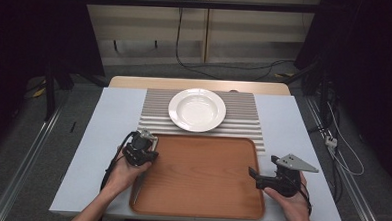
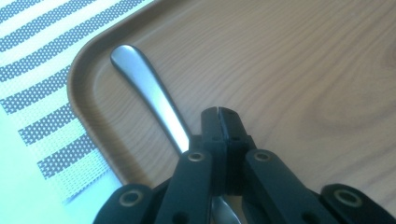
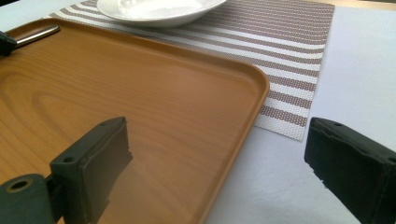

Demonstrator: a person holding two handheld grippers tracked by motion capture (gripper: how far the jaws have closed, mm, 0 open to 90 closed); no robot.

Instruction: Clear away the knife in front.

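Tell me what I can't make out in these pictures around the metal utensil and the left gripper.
- Silver metal utensil: left gripper view, its working end is hidden under the black left gripper, so spoon or fork is unclear.
- Jaws pressed together beside the handle; a grip on it is unclear.
- High view: person's left hand covers the utensil.

Open tray (image 1: 201,176) centre — plate (image 1: 197,109) beyond

- High view: fixed above the person's side, facing forward and down; whole table (image 1: 83,135) visible, far off.
- Left gripper view: very close, looking down onto the tray (image 2: 299,60) corner.
- Right gripper view: low, close, looking across the tray toward the plate (image 3: 159,11).
- All three views share the tray.
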